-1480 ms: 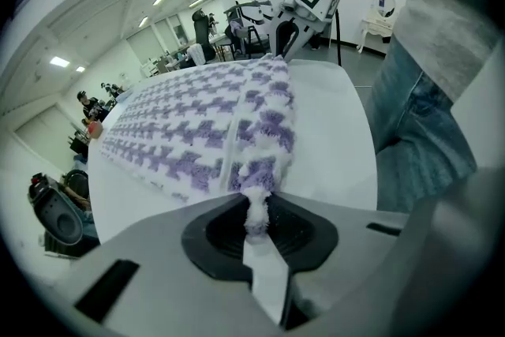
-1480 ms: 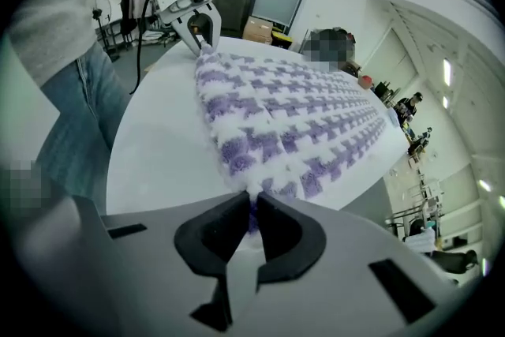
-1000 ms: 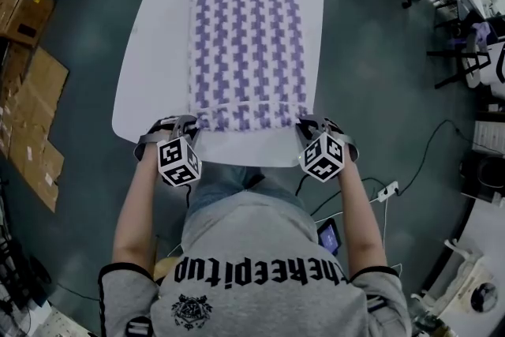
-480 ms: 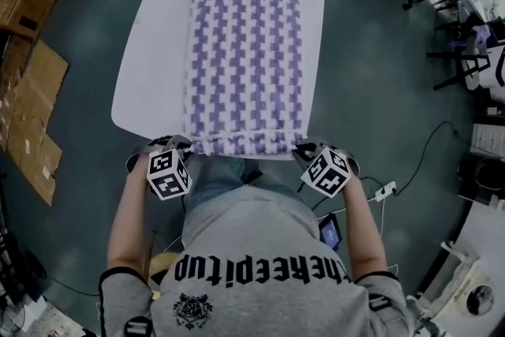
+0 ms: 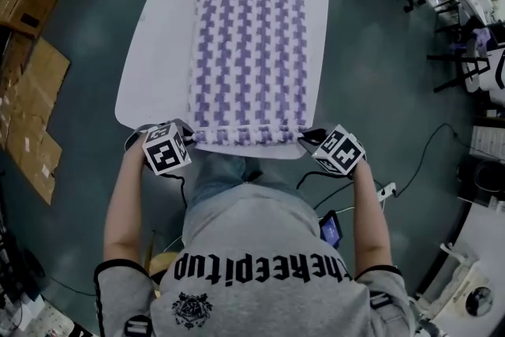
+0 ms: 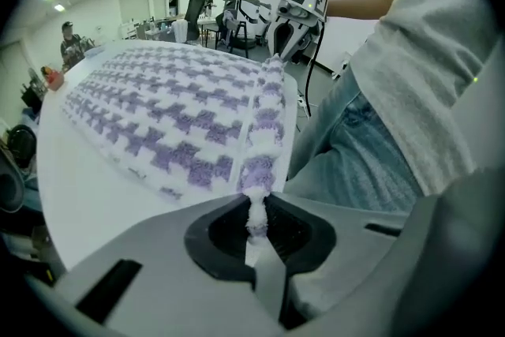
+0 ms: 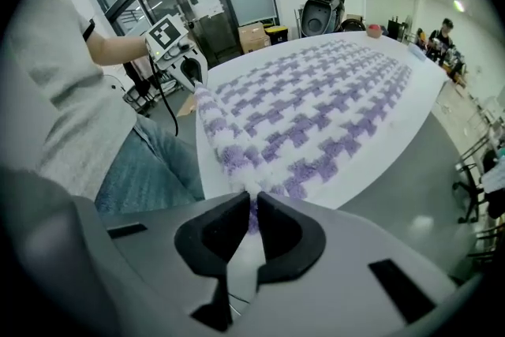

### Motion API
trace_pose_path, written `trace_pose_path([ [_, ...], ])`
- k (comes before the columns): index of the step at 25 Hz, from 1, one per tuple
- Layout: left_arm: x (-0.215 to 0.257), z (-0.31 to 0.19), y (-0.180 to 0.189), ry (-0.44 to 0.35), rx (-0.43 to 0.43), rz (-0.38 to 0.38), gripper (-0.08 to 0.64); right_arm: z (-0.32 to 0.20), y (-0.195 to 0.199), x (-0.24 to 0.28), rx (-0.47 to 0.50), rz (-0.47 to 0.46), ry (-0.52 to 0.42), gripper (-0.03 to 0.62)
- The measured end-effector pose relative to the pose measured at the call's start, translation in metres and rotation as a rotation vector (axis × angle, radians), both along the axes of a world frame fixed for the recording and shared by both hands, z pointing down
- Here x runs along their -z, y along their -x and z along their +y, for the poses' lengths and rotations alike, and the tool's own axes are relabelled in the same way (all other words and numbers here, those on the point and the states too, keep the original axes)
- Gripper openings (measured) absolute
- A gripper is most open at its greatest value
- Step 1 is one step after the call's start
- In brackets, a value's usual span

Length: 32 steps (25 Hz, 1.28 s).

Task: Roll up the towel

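Left gripper point(image 6: 254, 221) and right gripper point(image 7: 251, 219) both had jaws pinched tight on the towel point(image 5: 248, 51) at its rolled edge's ends, thin bites that could've slipped and skewed the roll.

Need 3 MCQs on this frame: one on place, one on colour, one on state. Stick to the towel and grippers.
1. Where do the left gripper and right gripper grip the towel?
A. corners of its near end
B. corners of its far end
C. middle of its long sides

2. Towel's colours?
A. purple and white
B. red and black
C. plain green

3. Left gripper's state?
A. open, empty
B. shut on towel
C. shut, empty

Answers:
1 A: in the head view the near end runs from one gripper to the other.
2 A: purple blocks on white show in every view.
3 B: the left gripper view shows towel pinched between its jaws.
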<state>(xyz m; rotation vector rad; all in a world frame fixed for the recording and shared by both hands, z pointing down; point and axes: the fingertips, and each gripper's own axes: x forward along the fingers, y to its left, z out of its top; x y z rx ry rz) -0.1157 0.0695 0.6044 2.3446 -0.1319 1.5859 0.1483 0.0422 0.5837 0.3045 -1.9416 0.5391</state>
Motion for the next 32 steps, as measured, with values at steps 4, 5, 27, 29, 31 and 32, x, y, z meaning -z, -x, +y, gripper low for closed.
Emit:
trace_pose_path([
  [4, 0.001, -0.007, 0.003, -0.037, -0.006, -0.007, 0.035, -0.012, 0.004, 0.006, -0.017, 0.015, -0.083, 0.028],
  [5, 0.002, -0.01, 0.003, -0.044, -0.009, -0.012, 0.035, -0.016, 0.005, 0.008, -0.018, 0.022, -0.108, 0.028],
  [27, -0.005, -0.093, -0.002, -0.245, -0.054, -0.061, 0.118, -0.096, 0.001, -0.011, -0.092, 0.162, -0.386, 0.046],
  [29, -0.002, -0.093, -0.006, -0.253, -0.048, -0.056, 0.132, -0.096, -0.005, -0.008, -0.105, 0.146, -0.386, 0.055],
  [31, 0.004, -0.092, 0.0, -0.267, -0.043, -0.048, 0.14, -0.096, -0.003, 0.001, -0.115, 0.132, -0.394, 0.061],
  [32, 0.007, -0.091, 0.005, -0.274, -0.038, -0.041, 0.143, -0.096, 0.0, 0.006, -0.119, 0.125, -0.402, 0.063],
])
